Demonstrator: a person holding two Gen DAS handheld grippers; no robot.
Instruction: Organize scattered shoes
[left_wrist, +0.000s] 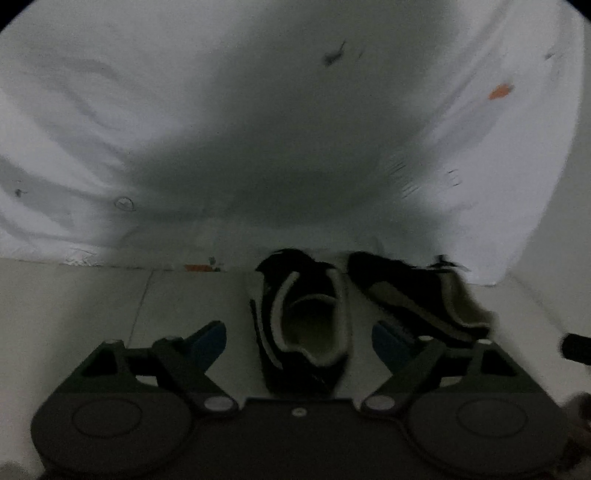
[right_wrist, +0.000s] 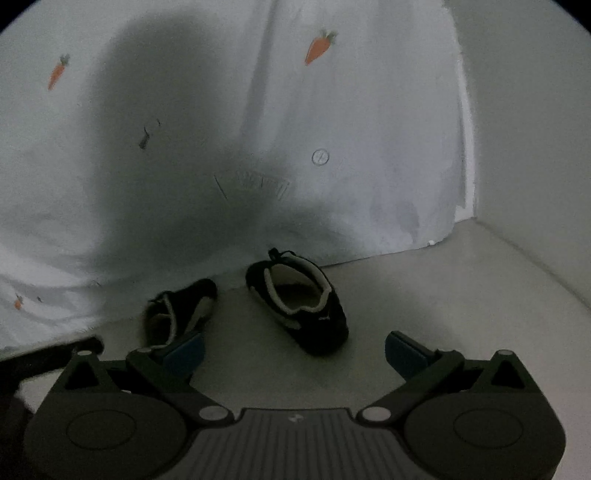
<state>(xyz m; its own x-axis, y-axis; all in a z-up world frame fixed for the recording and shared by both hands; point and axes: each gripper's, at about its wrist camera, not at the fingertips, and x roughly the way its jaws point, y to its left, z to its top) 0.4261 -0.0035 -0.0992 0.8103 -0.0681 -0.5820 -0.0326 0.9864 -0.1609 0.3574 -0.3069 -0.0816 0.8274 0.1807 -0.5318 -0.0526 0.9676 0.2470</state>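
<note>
We are looking along the left tongs (left_wrist: 299, 341), and we are seeing their two blue-padded fingers (left_wrist: 210, 341) standing wide apart, pressing on nothing. Between them, on the pale floor (left_wrist: 74, 306), the left shoe (left_wrist: 304, 325) is lying, black with a light fleecy lining, its opening turned toward us; we are not seeing either pad touching it. Just beside it, to the right, the right shoe (left_wrist: 417, 295) of the same kind is lying tilted, its far end near the hanging white sheet (left_wrist: 147, 110). The picture here is blurred, so we are not telling finer details. In the right wrist view, the right tongs (right_wrist: 295, 350) are also standing open and empty, with the floor (right_wrist: 424, 288) between the fingers (right_wrist: 406, 350). There the right shoe (right_wrist: 299, 302) is lying a little ahead of the tongs, apart from both pads, and the left shoe (right_wrist: 177, 314) is lying to its left, partly behind the left pad. The sheet (right_wrist: 369, 129) with small orange carrots (right_wrist: 319, 46) printed on it is hanging behind both shoes down to the floor. A large dark shadow is falling on the sheet in both views.
</note>
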